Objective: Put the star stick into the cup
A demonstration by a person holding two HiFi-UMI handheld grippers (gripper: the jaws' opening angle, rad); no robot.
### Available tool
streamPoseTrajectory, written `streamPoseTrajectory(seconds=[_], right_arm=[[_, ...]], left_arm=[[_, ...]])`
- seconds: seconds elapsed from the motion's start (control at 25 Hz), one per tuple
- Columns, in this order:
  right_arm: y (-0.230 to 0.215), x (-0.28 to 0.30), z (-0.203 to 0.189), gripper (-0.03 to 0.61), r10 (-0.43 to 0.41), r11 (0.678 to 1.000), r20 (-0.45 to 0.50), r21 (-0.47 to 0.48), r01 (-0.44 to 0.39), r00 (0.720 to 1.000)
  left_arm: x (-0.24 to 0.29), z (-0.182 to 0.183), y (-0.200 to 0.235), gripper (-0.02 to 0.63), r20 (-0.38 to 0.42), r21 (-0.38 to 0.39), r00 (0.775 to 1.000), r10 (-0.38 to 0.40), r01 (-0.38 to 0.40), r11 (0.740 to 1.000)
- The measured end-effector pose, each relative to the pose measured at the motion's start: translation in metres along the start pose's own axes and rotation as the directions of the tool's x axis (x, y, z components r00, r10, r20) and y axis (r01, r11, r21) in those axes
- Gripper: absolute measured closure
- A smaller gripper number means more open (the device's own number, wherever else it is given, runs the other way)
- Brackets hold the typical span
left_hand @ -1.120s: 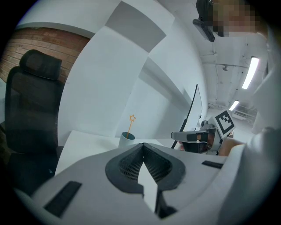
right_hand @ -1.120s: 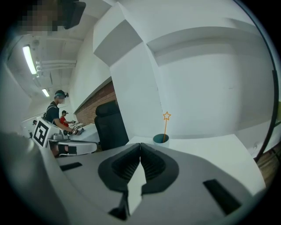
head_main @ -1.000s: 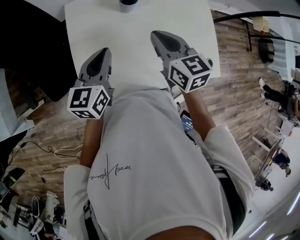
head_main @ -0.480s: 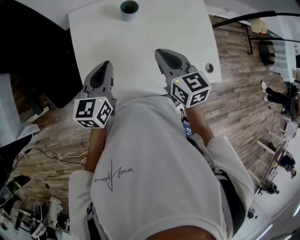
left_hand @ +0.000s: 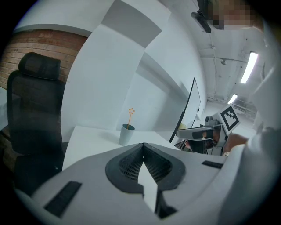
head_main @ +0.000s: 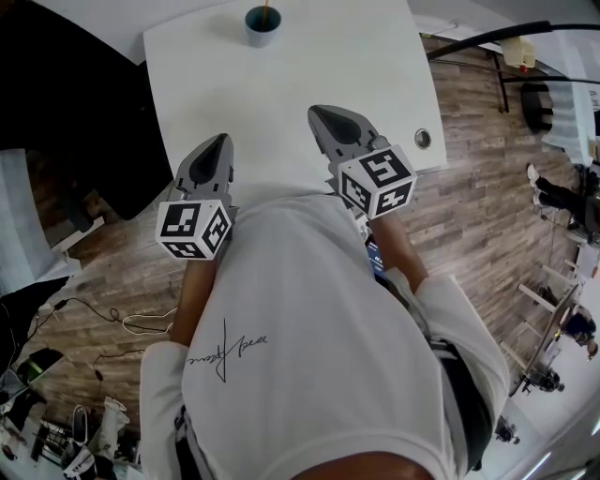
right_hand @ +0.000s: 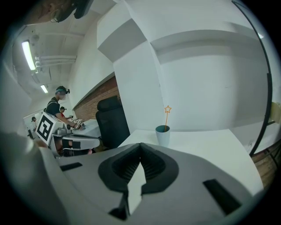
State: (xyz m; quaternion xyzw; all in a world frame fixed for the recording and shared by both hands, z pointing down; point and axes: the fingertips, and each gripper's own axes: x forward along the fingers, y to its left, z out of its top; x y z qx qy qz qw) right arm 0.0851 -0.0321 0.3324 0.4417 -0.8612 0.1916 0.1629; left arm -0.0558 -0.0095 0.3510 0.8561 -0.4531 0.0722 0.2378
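The star stick is standing in the cup, star end up and slightly tilted, toward the far side of the white worktop. On the left, the left hand-held gripper is hovering over the near edge of the worktop, its jaws pressed together with nothing between them. On the right, the right hand-held gripper is likewise pointing toward the cup, jaws closed on nothing, well apart from it. Assessment: the placement is looking complete, since the stick is sitting inside the cup and neither hand-held gripper is touching it. Nothing appears outstanding beyond confirming that the stick is resting stably.
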Motion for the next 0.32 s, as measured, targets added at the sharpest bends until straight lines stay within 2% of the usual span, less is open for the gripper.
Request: streamPoseTrajectory(seconds=[0.32], right_arm=[[0.008, -0.002, -0.009, 0.569, 0.021, 1.0, -0.023, -0.004, -0.021, 1.0]], left_arm=[[0.003, -0.011, -0.01, 0.605, -0.039, -0.005, 0.998, -0.052, 0.052, 0.999]])
